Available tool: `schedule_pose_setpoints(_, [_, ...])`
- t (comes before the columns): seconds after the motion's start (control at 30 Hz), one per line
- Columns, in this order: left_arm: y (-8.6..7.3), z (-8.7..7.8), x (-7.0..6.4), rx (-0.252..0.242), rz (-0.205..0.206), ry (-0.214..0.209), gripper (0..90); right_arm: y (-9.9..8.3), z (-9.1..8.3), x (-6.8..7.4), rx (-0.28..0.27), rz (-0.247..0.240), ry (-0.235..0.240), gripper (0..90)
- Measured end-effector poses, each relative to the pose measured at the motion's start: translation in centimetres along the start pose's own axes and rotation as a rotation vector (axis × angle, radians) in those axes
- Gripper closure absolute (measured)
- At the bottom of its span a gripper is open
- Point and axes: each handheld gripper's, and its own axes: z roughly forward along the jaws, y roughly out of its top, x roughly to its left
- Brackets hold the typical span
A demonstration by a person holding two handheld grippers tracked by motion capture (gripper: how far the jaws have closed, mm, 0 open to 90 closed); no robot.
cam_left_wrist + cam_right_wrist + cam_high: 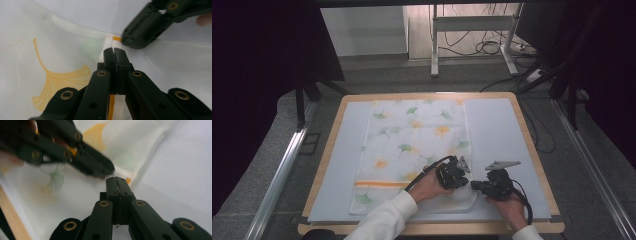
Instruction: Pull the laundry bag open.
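Note:
A white cloth (412, 145) printed with yellow and green ginkgo leaves lies flat on a pale grey mat (497, 130). Both grippers meet at its near right corner, where an orange stripe (116, 38) ends. My left gripper (463, 181) (114, 50) comes in from the left, jaws pressed together on the cloth (50, 50) along that stripe. My right gripper (473, 185) (116, 178) faces it from the right, jaws shut at the cloth's edge (135, 170). Their tips nearly touch; the right gripper (130, 41) and the left gripper (110, 171) each appear in the other's view.
The mat covers a wooden table (329, 150) with a raised light-wood rim. Bare mat runs down the cloth's right and left sides. Beyond the table are a grey floor, metal desk legs (434, 45) and loose cables (492, 47).

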Motion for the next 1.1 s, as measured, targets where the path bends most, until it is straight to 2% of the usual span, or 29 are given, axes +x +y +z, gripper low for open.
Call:
schedule_pose_setpoints(0.07, [0.0,0.0,0.0,-0.002,0.001,0.002,90.0,0.3,0.4,0.1,0.001,-0.003,-0.020,89.8])
schedule_pose_setpoints(0.17, [0.0,0.0,0.0,0.000,0.000,0.004,90.0,0.3,0.5,-0.2,0.003,0.026,-0.009,89.9])
schedule_pose_setpoints(0.23, [0.1,-0.1,-0.3,0.011,0.007,0.023,90.0,0.2,0.5,-0.3,0.008,0.042,-0.006,90.0])
schedule_pose_setpoints(0.27, [0.2,-0.1,-0.5,0.021,0.028,0.042,90.0,0.2,0.5,-0.3,0.009,0.050,-0.008,90.0])
schedule_pose_setpoints(0.33, [0.2,-0.1,-0.6,0.028,0.034,0.049,90.0,0.1,0.5,-0.3,0.011,0.058,-0.007,90.0])
schedule_pose_setpoints(0.43, [0.1,-0.2,-0.4,0.029,0.018,0.041,90.0,0.0,0.5,-0.4,0.009,0.066,-0.002,90.0])
schedule_pose_setpoints(0.73, [-0.5,-0.8,-0.1,0.035,0.006,0.045,90.0,0.1,0.5,-0.4,0.011,0.066,-0.001,90.0])
schedule_pose_setpoints(1.1, [-2.3,-2.2,0.7,0.040,-0.035,0.053,90.0,0.1,0.5,-0.5,0.010,0.065,0.009,90.0])
